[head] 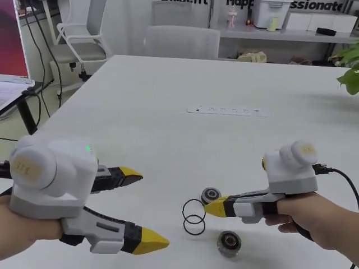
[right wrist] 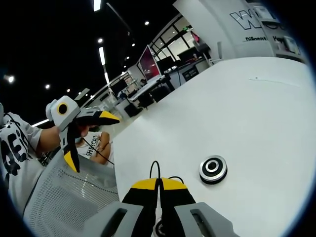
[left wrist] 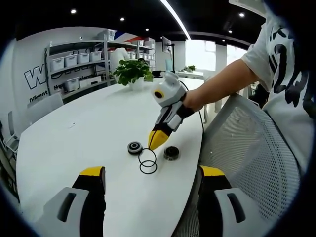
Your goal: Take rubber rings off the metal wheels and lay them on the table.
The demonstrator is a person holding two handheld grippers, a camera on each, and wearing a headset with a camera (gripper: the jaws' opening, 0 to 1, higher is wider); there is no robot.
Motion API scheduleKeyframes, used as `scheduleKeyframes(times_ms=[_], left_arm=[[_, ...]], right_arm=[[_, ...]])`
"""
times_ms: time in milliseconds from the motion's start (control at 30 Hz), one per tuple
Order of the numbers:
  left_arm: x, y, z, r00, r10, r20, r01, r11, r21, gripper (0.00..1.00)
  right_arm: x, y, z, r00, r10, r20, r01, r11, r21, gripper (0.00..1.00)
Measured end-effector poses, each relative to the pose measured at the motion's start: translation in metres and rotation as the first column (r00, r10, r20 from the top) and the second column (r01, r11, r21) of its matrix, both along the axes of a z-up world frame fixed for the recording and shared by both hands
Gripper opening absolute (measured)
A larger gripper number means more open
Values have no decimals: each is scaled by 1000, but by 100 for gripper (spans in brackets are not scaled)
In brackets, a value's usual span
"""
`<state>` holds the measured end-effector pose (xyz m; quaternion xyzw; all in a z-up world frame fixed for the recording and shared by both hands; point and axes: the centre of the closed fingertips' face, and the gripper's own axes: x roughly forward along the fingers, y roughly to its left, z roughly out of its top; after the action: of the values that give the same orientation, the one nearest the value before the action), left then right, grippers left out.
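Note:
Two thin black rubber rings [head: 193, 208] [head: 194, 225] lie side by side on the white table [head: 168, 112], and they show again as rings [left wrist: 147, 157] in the left gripper view. My right gripper [head: 208, 208] is shut, its yellow tip pinching the upper ring's right edge; that ring [right wrist: 153, 167] rises from the shut jaws of the right gripper [right wrist: 158, 183]. One metal wheel [head: 211, 194] [right wrist: 213, 169] sits just beyond the tip, another wheel [head: 229, 242] nearer me. My left gripper [head: 143, 210] [left wrist: 152, 173] hovers wide open, left of the rings, holding nothing.
A flat white strip [head: 227, 110] lies mid-table. Chairs [head: 179, 40] stand at the far edge, with a plant [head: 350, 73] at the right. A grey mesh chair [left wrist: 247, 148] is close to the table's near edge. Bare tabletop stretches beyond the wheels.

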<state>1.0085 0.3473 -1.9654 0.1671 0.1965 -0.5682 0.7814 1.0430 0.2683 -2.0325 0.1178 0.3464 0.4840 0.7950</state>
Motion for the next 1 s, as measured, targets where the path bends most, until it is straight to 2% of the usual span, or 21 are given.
scheduleKeyframes(times_ms=[1000], left_arm=[[2,9,-3,1000,20,-11,-20,1000,7,75]], right_arm=[[1,-1,-31,997,-17,-77,12,998,-64,0]])
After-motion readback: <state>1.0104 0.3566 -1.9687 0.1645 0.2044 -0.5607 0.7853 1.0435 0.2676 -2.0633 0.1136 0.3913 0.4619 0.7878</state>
